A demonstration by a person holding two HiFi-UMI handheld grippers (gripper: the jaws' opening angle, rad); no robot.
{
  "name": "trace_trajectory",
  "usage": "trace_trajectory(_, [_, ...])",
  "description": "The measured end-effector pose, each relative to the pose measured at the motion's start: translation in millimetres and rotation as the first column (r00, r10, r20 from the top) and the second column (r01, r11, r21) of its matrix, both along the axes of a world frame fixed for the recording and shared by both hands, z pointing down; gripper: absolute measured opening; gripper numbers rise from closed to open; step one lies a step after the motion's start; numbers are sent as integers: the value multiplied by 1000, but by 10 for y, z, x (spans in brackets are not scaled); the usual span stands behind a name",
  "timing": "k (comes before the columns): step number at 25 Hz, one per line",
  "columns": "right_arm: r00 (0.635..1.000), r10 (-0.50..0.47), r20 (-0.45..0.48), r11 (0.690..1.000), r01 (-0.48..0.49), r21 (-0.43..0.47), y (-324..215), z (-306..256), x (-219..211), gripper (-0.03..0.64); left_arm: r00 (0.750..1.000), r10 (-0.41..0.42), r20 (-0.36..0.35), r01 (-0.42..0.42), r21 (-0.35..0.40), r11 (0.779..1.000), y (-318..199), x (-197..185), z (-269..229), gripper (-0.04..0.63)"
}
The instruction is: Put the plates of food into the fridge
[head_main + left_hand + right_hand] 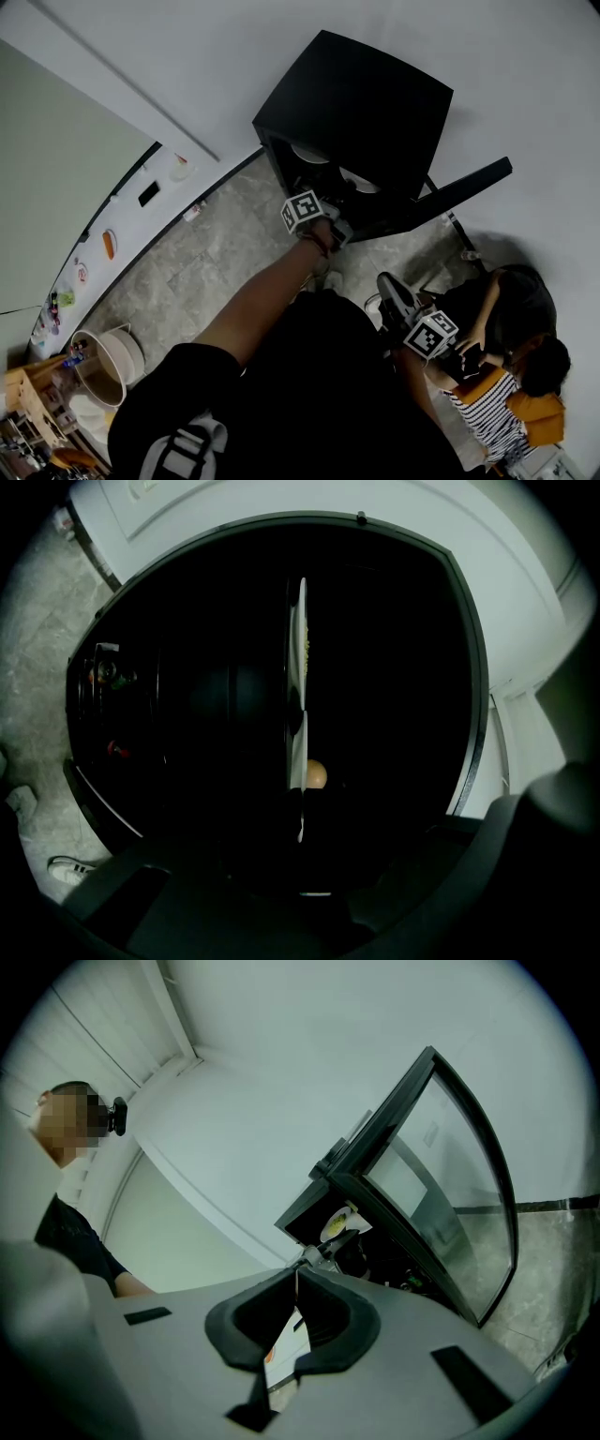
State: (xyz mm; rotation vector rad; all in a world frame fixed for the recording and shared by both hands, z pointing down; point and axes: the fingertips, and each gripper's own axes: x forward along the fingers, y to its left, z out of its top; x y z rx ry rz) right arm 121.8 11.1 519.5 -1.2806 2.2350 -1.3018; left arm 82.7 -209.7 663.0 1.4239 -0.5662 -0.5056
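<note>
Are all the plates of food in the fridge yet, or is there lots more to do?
Partly. One white plate with yellow food already sits inside the open black fridge. The left tool is shut on a second white plate carrying a round orange food, held inside. The right tool is shut and empty. What look like more plates of food wait on the white counter.
</note>
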Motion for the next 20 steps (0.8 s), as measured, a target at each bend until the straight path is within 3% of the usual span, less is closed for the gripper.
trace_trajectory(13, [1000, 2, 9, 1000, -2, -9, 39, 20, 55, 28, 998, -4, 58, 4, -8, 1000, -124, 50, 33, 29])
trace_trajectory(17, [1000, -17, 11, 1000, 17, -6, 33, 22, 11, 28, 998, -17, 66, 18, -4, 1000, -95, -35, 26, 58])
trace_trajectory(20, [999, -32, 15, 999, 32, 0, 8, 23, -37, 28, 992, -2, 127, -3, 36, 999, -34, -158, -8, 86])
